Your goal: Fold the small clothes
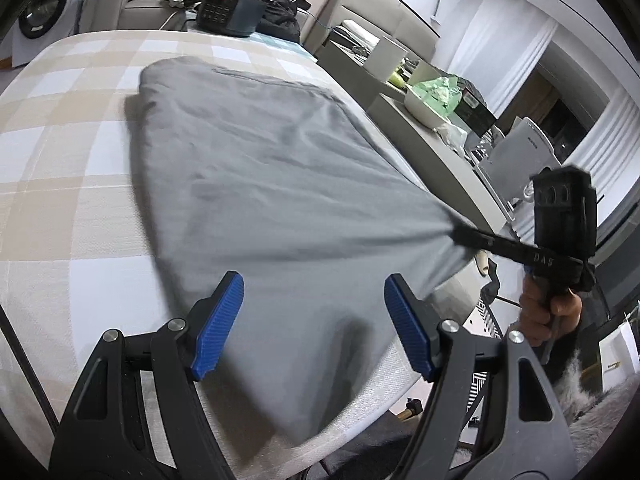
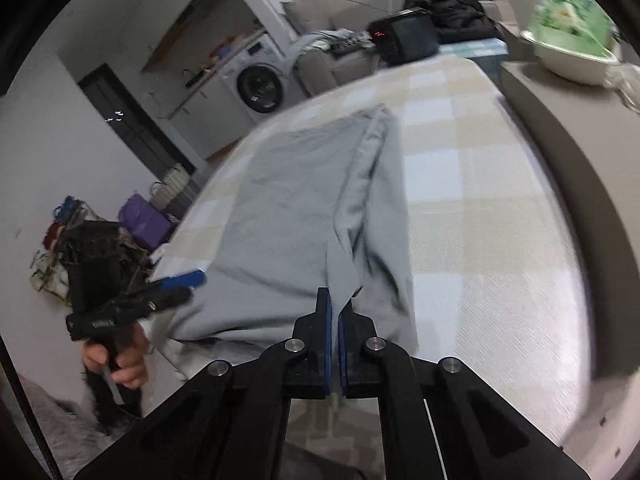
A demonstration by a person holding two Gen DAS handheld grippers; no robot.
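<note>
STEP: corner pinch, fold start | R tongs [image 2: 335,312] clamped on grey garment [image 1: 256,168] edge, lower centre | L tongs [image 1: 314,320] wide, empty | NEXT: I'd grab opp. corner w/ L.

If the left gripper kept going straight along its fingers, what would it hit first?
Probably the grey cloth on the checked bed cover: it lies right ahead between the left gripper's open jaws. Depth is unclear.
</note>
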